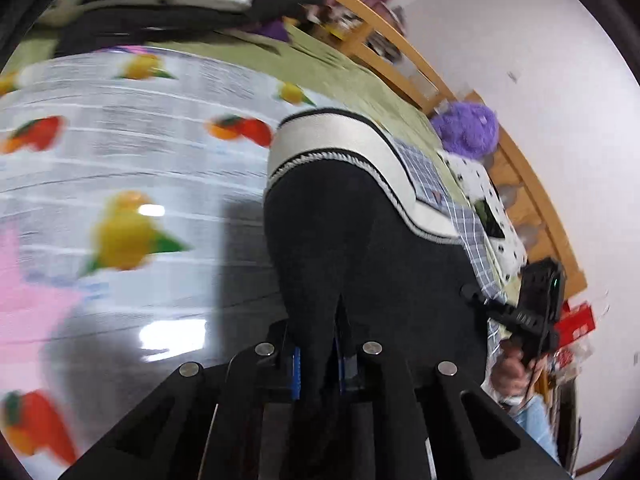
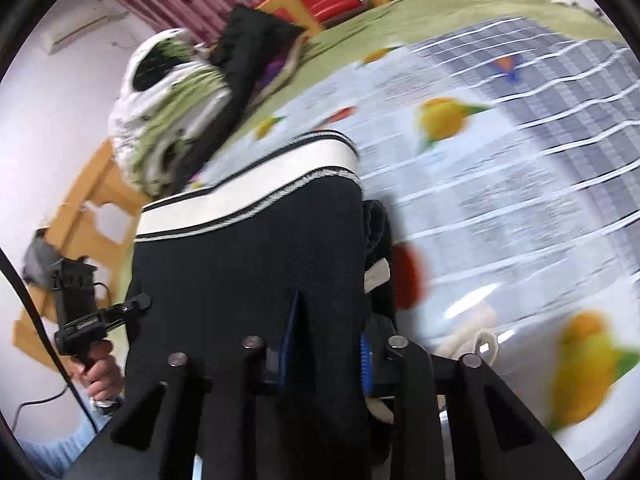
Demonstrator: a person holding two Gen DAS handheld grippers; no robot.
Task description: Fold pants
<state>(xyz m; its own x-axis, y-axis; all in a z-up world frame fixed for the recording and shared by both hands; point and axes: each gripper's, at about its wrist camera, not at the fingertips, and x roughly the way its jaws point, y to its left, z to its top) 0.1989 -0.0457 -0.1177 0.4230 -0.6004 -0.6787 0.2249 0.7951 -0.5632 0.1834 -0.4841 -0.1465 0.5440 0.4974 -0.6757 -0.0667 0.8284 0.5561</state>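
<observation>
pants (image 1: 360,240): black, with a white waistband (image 1: 344,140) edged in black-and-white trim; they lie on a glossy cloth printed with fruit (image 1: 132,184), waistband at the far end, dark fabric running back into both tongs.
left gripper (image 1: 318,360): closed on a fold of the black fabric, which is pinched between its blue-lined fingers (image 1: 297,372).
right gripper (image 2: 326,350): closed on a thicker bunch of the same fabric, the blue pads (image 2: 289,344) pressed to either side of it.
hand (image 2: 100,376): grips the handle of the left gripper, seen at the lower left of the right wrist view; pale blue sleeve below it.
pile of clothes (image 2: 168,120): green, white and black, beyond the waistband on a green bedspread (image 2: 400,16).
purple plush toy (image 1: 468,128): by the wooden bed frame (image 1: 400,52).
white cord (image 2: 476,340): on the cloth, just right of the right gripper.
</observation>
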